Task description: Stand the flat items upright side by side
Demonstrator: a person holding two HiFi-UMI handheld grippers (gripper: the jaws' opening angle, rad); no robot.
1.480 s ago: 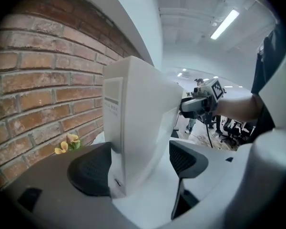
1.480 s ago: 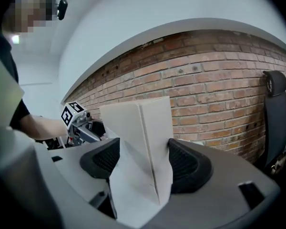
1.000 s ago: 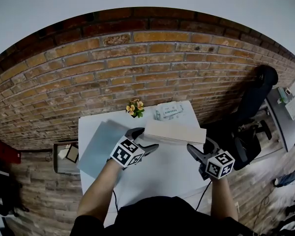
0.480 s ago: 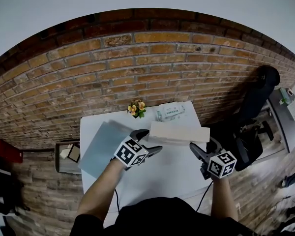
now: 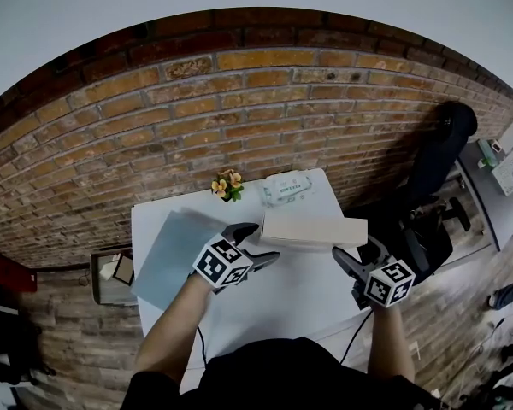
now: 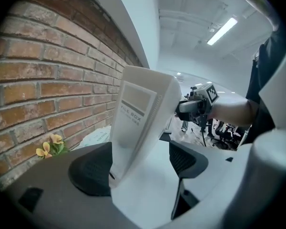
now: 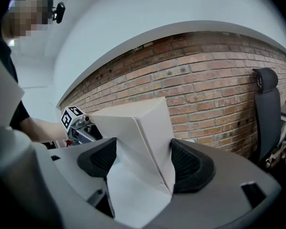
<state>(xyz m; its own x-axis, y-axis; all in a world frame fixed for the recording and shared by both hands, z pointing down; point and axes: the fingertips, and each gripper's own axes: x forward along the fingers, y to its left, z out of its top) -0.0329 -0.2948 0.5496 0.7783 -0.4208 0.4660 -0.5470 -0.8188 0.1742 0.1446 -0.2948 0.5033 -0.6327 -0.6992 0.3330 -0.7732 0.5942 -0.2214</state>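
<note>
A long white file box (image 5: 314, 229) lies lengthwise across the white table (image 5: 282, 301), between my two grippers. My left gripper (image 5: 255, 243) is at its left end. In the left gripper view the box (image 6: 138, 113) leans on the left pad (image 6: 90, 173) while the right pad (image 6: 186, 159) stands apart, so the gripper is open. My right gripper (image 5: 352, 253) is at the other end. There the box (image 7: 138, 132) sits between its jaws, which have just been opening; the right pad (image 7: 190, 163) touches it. A flat blue-grey folder (image 5: 167, 250) lies at the table's left.
A small potted flower (image 5: 228, 184) and a pack of wipes (image 5: 286, 188) stand at the table's far edge against the brick wall. A black office chair (image 5: 436, 156) is to the right. A carton (image 5: 115, 270) sits on the floor to the left.
My right gripper has shifted a little to the right, and the box's right end with it. The left gripper and the blue-grey folder have stayed in place.
</note>
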